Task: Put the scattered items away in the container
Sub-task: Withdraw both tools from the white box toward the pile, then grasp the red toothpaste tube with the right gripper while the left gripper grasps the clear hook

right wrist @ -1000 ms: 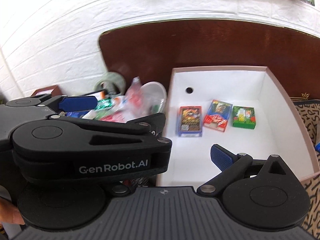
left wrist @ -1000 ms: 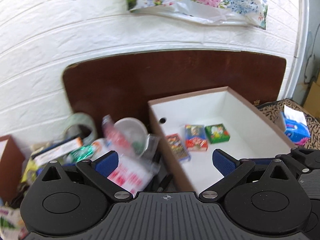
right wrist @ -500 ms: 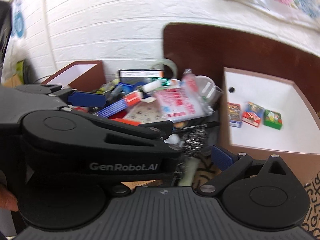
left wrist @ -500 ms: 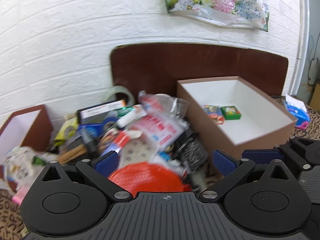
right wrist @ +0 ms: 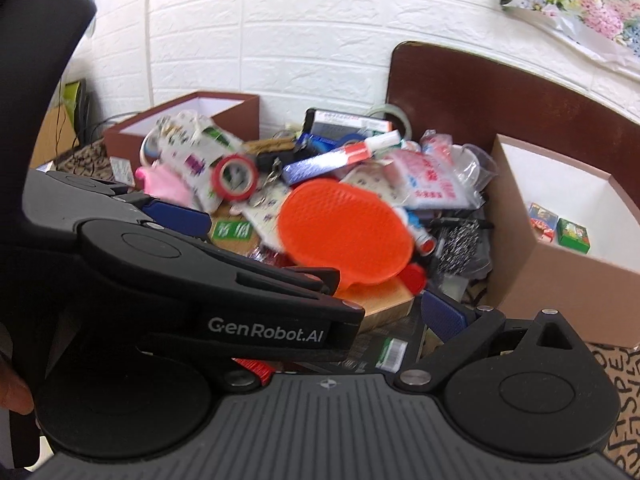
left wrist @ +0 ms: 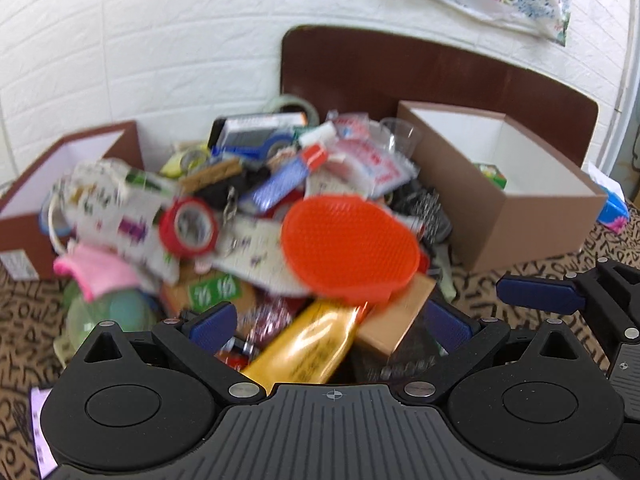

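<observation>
**Both grippers over the heap, next pick not yet made**

A white brick-pattern wall [left wrist: 140, 40] backs a worktop draped in a tan cloth with black squiggles [left wrist: 24, 312]. On the right side stands the brown cardboard box with a white inside [left wrist: 532, 216], the container to fill; a few small printed cartons [right wrist: 560, 230] already lie on its floor. A second brown box [left wrist: 24, 216] sits at the far left. Between them, touching the container's near wall, rises the heap of scattered items [left wrist: 248, 208], blurred in both views. The round orange bristled pad [left wrist: 350, 248] lies on top of the heap, with a yellow foil packet [left wrist: 308, 344] below it and a red tape roll [left wrist: 188, 226] to its left.

The left gripper [left wrist: 326, 322] hangs low over the near edge of the heap, jaws spread wide and empty, straddling the yellow packet. The right gripper [right wrist: 444, 316] is just beside it; its left finger is hidden behind the other tool, so I cannot tell how its jaws stand.

The pick will likely go best by taking a top-lying item: the orange pad is the least buried, and lifting it straight up should disturb little. Pinch its rim squarely, since the pad looks flexible.
</observation>
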### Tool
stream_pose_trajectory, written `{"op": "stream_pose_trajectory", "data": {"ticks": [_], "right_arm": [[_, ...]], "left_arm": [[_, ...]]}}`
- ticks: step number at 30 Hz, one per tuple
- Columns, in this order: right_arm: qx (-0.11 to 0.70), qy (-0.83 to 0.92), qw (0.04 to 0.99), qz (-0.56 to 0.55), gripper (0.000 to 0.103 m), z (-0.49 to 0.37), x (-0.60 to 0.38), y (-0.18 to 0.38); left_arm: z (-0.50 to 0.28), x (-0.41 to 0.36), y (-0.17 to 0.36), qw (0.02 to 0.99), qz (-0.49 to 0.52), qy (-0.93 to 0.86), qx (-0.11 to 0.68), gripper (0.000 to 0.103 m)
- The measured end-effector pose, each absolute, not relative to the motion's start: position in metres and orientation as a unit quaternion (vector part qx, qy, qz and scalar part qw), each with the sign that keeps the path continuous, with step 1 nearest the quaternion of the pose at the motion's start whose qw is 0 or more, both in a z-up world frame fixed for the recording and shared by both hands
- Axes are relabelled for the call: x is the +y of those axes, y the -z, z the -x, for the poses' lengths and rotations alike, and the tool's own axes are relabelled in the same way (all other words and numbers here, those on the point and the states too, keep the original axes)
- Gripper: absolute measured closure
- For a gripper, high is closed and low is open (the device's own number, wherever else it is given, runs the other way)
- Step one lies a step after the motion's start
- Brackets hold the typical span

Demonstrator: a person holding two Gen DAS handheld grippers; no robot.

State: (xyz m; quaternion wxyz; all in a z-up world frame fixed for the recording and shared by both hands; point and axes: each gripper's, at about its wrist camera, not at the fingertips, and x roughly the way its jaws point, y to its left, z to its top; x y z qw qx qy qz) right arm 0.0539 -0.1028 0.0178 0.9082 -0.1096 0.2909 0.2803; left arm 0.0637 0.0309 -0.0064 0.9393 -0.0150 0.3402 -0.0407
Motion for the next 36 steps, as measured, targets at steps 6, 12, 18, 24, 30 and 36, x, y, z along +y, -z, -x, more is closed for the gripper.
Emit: {"op": "stream_pose_trajectory", "data": {"ticks": [6,12,18,24,30,36], "right_arm": [[0.31,-0.299,0.897,0.093,0.001,-0.035,-0.094,0.007],[0.311,-0.331,0.887,0.084,0.001,-0.015,-0.089,0.032],[0.332,-0.34,0.875,0.094,0.002,-0.014,-0.083,0.051],[0.331,-0.316,0.883,0.106,0.002,-0.019,-0.096,0.057],[0.349,-0.301,0.883,0.088,0.002,-0.032,-0.109,0.063],[0.34,-0.305,0.883,0.105,0.008,-0.036,-0.102,0.067]], "left_arm": [[-0.042,0.045,0.033,0.934,0.018,0.04,0.354,0.0],[-0.024,0.056,0.058,0.928,0.028,0.04,0.368,0.0],[-0.023,0.063,0.081,0.916,0.034,0.049,0.396,0.0],[-0.021,0.073,0.087,0.914,0.045,0.056,0.4,0.0],[-0.012,0.088,0.086,0.915,0.059,0.052,0.396,0.002],[-0.012,0.093,0.087,0.911,0.064,0.06,0.404,0.017]]}}
